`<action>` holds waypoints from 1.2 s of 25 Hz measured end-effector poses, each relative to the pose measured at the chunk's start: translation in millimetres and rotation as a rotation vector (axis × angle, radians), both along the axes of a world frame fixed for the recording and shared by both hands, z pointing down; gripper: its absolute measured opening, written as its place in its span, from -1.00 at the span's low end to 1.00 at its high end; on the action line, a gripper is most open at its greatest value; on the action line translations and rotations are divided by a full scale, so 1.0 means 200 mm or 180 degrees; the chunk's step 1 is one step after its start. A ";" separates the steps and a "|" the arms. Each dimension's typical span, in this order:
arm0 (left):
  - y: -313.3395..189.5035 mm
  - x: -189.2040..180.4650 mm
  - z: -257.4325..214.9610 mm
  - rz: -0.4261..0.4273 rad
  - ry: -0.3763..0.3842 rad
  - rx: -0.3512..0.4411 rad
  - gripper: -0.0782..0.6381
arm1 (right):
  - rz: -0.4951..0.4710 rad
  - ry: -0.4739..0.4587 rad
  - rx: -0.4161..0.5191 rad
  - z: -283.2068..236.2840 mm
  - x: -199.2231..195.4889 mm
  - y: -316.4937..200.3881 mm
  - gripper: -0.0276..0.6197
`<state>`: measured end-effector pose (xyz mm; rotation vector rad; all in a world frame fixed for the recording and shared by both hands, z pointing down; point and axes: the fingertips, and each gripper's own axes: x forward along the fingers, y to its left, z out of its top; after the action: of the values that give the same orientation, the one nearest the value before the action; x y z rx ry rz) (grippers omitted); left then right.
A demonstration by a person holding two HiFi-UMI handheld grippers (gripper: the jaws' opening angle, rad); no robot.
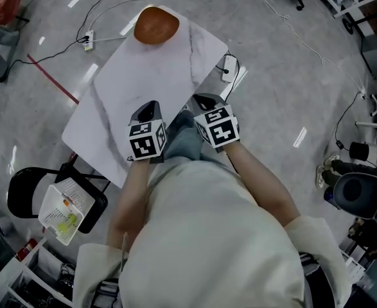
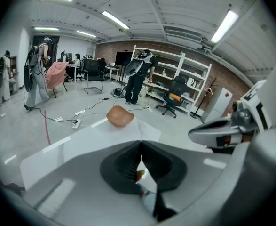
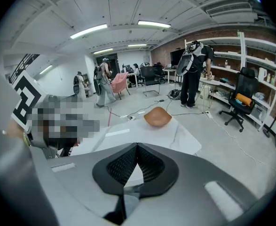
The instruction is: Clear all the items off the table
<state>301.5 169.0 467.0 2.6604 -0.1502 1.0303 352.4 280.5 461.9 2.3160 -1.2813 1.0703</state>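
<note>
Left gripper (image 1: pixel 149 108) and right gripper (image 1: pixel 205 101) both closed, empty; table (image 1: pixel 130 88) looks nearly cleared, only the bowl (image 1: pixel 156 24) left, well ahead of both.

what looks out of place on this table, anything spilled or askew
Nothing is spilled or broken. The one oddity: the brown bowl sits right at the far corner of the white table, apparently on its very edge.

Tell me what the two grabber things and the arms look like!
The left gripper and right gripper are both pale grey with dark, ribbed jaws. Each carries a white cube printed with black square markers. The person's loose sleeves are cream.
</note>
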 end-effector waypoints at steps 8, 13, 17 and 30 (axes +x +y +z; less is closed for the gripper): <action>0.00 0.30 0.03 -0.0029 -0.0020 -0.0073 -0.76 | -0.0018 -0.0002 -0.0080 0.01 0.29 -0.01 -0.92; -0.04 0.47 0.01 -0.0091 -0.0019 -0.0085 -0.76 | -0.0041 -0.0010 -0.0123 0.00 0.49 -0.04 -0.92; -0.09 0.60 0.01 -0.0170 -0.0040 -0.0087 -0.76 | -0.0121 -0.0049 -0.0167 0.02 0.63 -0.08 -0.92; -0.30 0.92 0.03 -0.0410 -0.0104 -0.0083 -0.76 | -0.0344 -0.0032 -0.0261 0.06 1.02 -0.30 -0.92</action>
<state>484.9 108.9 473.4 2.5739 -0.3084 1.0274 555.5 220.8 474.5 2.1583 -1.3245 1.0793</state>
